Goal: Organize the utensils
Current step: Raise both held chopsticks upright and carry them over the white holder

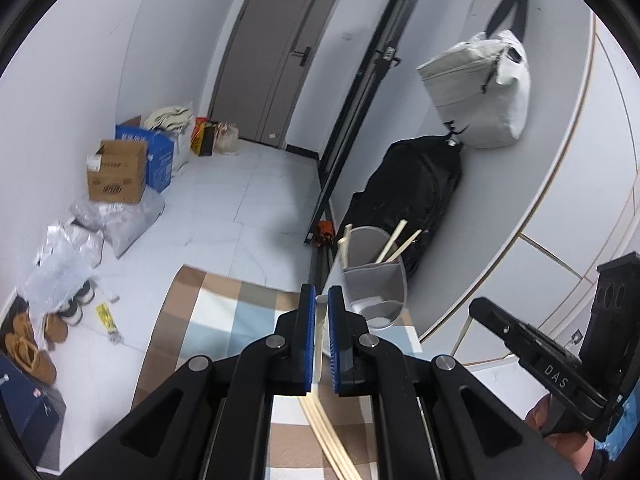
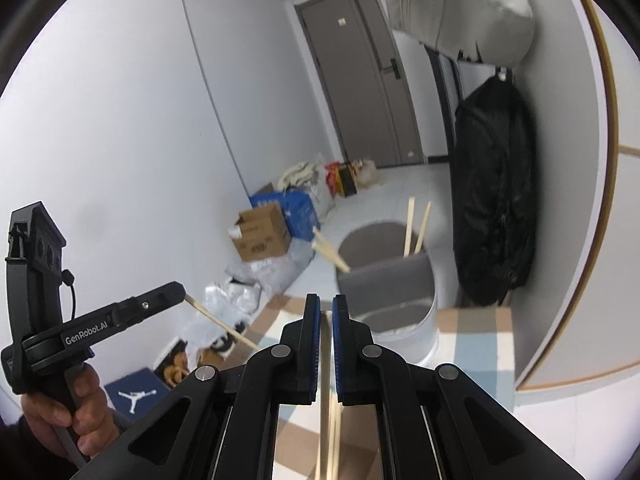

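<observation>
My left gripper is shut on a pair of wooden chopsticks that trail back under the fingers. Just beyond it on the checked cloth stands a grey-and-white utensil holder, with several chopsticks leaning in its compartments. The right gripper hangs to its right, seen from the side. In the right wrist view my right gripper is shut on another pair of chopsticks, short of the holder. The left gripper is at the left, its chopsticks sticking out.
Cardboard boxes, plastic bags and shoes lie on the floor along the left wall. A black bag and a white bag hang on the wall behind the holder. A grey door stands at the far end.
</observation>
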Demonstrator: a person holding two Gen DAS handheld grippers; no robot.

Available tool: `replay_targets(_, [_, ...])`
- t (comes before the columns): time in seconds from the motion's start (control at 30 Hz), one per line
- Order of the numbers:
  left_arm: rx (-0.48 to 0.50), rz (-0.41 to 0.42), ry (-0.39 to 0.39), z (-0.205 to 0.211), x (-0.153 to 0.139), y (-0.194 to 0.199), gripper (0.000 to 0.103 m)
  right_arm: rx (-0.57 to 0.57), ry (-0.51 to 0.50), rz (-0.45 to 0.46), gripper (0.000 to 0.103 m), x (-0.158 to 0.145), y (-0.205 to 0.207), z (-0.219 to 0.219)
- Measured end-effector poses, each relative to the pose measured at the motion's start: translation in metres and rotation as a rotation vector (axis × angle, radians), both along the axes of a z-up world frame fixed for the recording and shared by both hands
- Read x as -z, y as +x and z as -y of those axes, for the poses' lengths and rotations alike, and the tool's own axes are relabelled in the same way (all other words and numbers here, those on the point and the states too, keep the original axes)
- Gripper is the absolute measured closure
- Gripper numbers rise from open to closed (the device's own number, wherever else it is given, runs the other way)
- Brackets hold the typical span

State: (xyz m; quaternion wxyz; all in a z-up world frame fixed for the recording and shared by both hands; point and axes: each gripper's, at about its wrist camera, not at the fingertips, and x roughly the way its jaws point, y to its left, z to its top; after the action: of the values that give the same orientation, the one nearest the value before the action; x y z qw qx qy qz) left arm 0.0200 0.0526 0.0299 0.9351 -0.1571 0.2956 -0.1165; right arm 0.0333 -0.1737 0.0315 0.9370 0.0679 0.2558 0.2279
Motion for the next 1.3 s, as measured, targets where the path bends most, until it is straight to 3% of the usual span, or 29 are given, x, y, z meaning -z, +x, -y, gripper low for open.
replay_targets(0.33, [0.073,0.066,0.037,0.028,-0.055,0.01,0.101,0.01,0.052,0.112,0.098,-0.05,0.017,0.023])
replay_targets(0.6, [0.089,0.139,0.089,0.046,-0.1,0.04,0.101,0.005,0.067,0.219,0.098,-0.095,0.047,0.024])
replay_targets(0.93, [0.091,0.129,0.112,0.05,-0.106,0.081,0.101,0.014,0.065,0.293,0.098,-0.121,0.097,0.019])
replay_targets(1.3, [0.104,0.08,0.125,0.049,-0.086,0.126,0.101,0.028,0.024,0.308,0.098,-0.097,0.145,0.003])
